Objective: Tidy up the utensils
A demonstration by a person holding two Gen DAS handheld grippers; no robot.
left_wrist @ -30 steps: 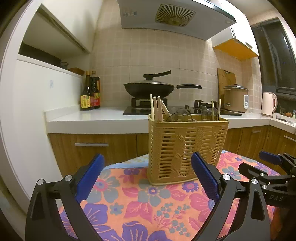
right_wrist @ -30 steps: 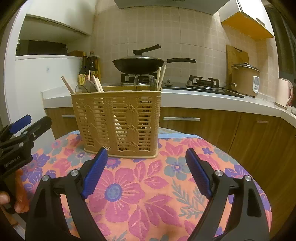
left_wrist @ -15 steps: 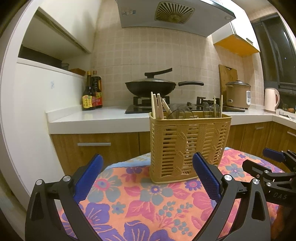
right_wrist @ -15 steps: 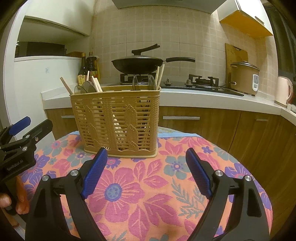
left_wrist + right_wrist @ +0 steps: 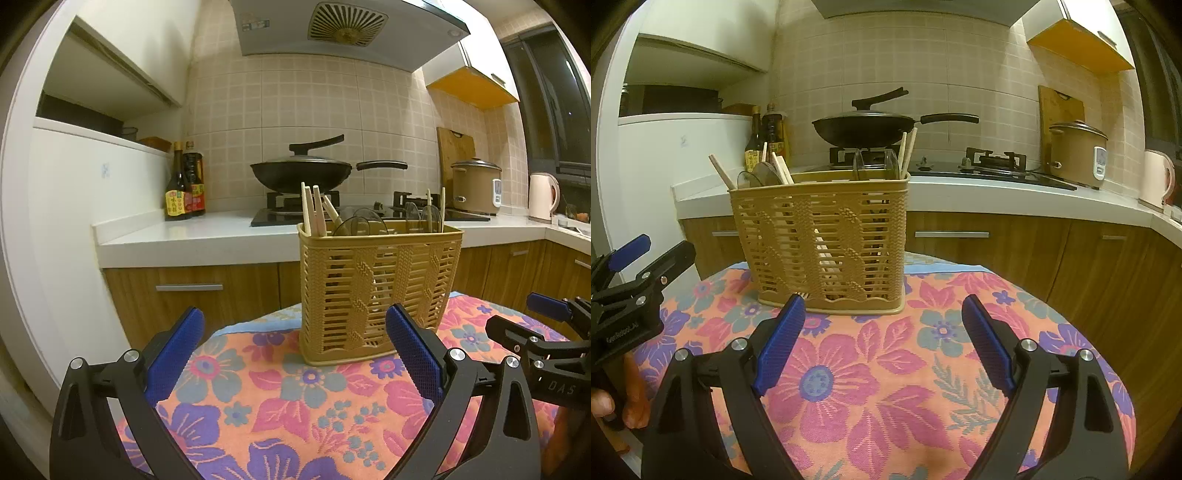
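The left gripper [image 5: 291, 354] stands wide with nothing between its blue pads, and the right gripper [image 5: 882, 339] is equally wide and empty. Both hang over bare flowered tablecloth [image 5: 871, 391] in front of the tan utensil basket [image 5: 827, 243], each apart from it. The basket stands upright near the far rim of the round table and holds chopsticks [image 5: 314, 212] and clear spoons [image 5: 360, 225]. Behind the basket a white counter [image 5: 207, 236] carries a lidded wok [image 5: 301, 171], sauce bottles [image 5: 183, 184], a rice cooker [image 5: 1076, 155] and a kettle [image 5: 543, 197]. The left gripper's body reads "GenRobot.AI".
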